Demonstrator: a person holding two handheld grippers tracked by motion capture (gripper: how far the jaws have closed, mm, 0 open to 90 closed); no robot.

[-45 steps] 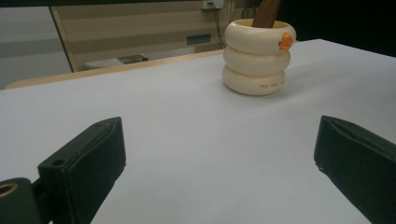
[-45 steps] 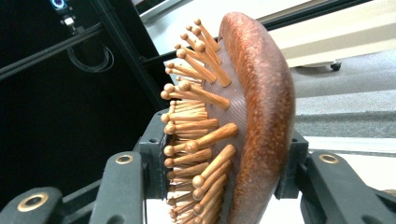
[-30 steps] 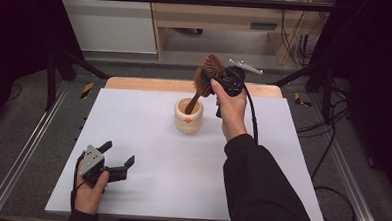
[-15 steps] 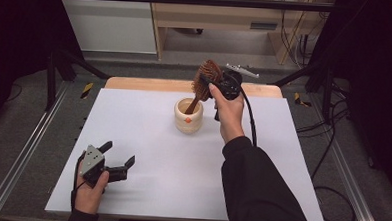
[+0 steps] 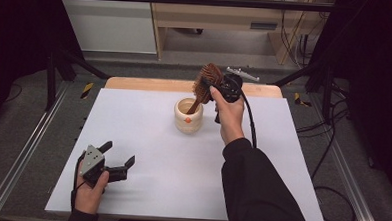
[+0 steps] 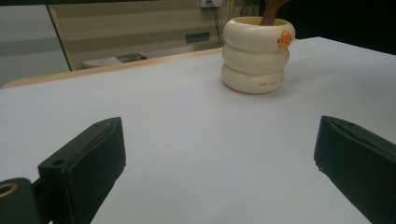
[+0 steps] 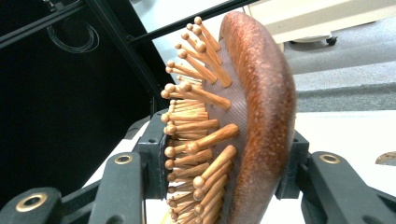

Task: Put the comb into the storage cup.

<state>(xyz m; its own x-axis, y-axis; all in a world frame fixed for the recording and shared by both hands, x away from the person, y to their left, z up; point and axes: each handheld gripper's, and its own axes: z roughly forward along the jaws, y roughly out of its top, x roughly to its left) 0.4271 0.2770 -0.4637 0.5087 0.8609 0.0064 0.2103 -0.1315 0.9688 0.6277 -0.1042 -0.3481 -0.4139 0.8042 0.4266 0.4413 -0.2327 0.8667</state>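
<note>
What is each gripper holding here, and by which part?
Right gripper clamps the wooden hairbrush by its head, handle in the cream cup. Left gripper holds nothing.

Tool [image 6: 219, 154] jaws wide apart; ringed cream holder [image 6: 258, 55] ahead, brown handle [image 6: 272, 9] inside, probably brush.

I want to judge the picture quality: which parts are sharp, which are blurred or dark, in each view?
High view: the white table is evenly lit, the room around it falls into black. Left gripper view: the cream cup is fairly sharp, the near left gripper soft and dark. Right gripper view: the wooden hairbrush in the right gripper is sharp with a bright sheen; the background is blurred.
</note>
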